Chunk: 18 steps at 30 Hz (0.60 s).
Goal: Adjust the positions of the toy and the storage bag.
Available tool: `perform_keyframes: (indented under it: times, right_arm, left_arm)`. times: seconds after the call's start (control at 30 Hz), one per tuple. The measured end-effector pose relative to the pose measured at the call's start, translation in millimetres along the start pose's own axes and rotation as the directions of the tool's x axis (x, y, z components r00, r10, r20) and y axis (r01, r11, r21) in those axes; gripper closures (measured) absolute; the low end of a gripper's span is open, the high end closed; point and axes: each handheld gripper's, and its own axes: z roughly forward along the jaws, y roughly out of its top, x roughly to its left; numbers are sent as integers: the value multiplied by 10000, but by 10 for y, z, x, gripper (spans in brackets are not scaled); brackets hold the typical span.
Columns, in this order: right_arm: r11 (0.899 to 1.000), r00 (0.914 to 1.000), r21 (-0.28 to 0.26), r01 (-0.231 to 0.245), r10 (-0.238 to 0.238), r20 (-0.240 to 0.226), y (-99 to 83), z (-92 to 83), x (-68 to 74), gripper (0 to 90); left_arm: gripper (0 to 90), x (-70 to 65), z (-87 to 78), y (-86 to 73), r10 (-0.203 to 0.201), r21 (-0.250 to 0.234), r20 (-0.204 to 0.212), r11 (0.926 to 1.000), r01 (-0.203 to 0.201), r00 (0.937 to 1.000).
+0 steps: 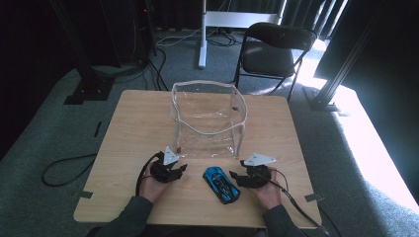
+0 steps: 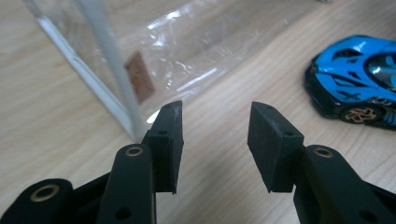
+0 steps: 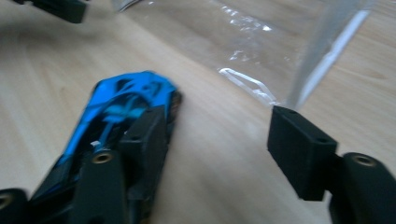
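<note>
- While the blue toy car (image 1: 221, 183) lies on the wooden surface (image 1: 133, 128) between your two hands, at about six o'clock from the clear plastic bag (image 1: 208, 118), treat it as small, light, rigid and glossy; I judge it will roll on its wheels if nudged.
- Take it across the body sides, between the wheels, where the flanks look flattest; the sloped, shiny roof would likely let the pads slip.
- Your right tool (image 1: 248, 178) sits just at three o'clock of the car, jaws apart with nothing between them; in the right gripper view one jaw stands in front of the car's flank (image 3: 122, 100), and you cannot tell whether it touches.
- Your left tool (image 1: 174, 173) is at nine o'clock of the car, near but apart, jaws open and empty, pointing at the bag's near corner (image 2: 130, 116).
- The bag stands upright at twelve o'clock, mouth rim held open; it is thin and soft, and would probably buckle if pushed.
- Hard to read: the car is blurred in the right gripper view and cut off at the frame edge in the left gripper view (image 2: 357, 79); the bag's walls are nearly invisible apart from glare and seams.
</note>
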Motion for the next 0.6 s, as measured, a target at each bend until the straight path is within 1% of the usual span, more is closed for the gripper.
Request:
perform_keyframes:
  times: [0.03,0.1,0.17,0.23,0.3,0.33,0.4,0.5,0.57,0.6]
  right_arm:
    - [10000,10000,-11,43,-43,-43,-5,-9,54,311]
    - [9999,9998,-149,-45,42,-174,-21,-21,155,284]
    - [9998,9993,-170,-52,46,-382,-35,-17,254,252]
    - [9998,9991,-43,201,-202,-372,-41,-3,351,225]
    - [9991,9980,71,423,-419,-463,-52,15,432,210]
    - [9985,9978,147,524,-518,-414,-62,24,471,206]
    - [9965,9967,383,744,-731,-349,-91,39,537,194]
    - [9911,9936,725,1116,-1099,-268,-139,51,595,166]
    - [9882,9921,917,1227,-1197,-376,-178,56,613,139]
    - [9876,9919,943,1255,-1232,-301,-199,55,618,134]
  left_arm:
    - [559,-14,10,-5,7,19,24,10000,-7,10000]
    - [557,-35,17,-14,32,54,120,10000,-33,9999]
    - [552,-60,18,-19,71,69,231,9999,-73,9997]
    - [548,-100,19,-22,133,25,402,9999,-134,9991]
    - [543,-154,22,-20,246,12,571,9997,-247,9981]
    - [539,-181,26,-18,315,2,654,9995,-316,9974]
    - [535,-226,39,-13,456,26,784,9989,-459,9959]
    - [531,-266,71,-13,630,114,944,9979,-644,9935]
    - [531,-294,86,-16,640,128,1021,9978,-657,9927]
    - [530,-309,94,-18,638,117,1069,9978,-655,9922]
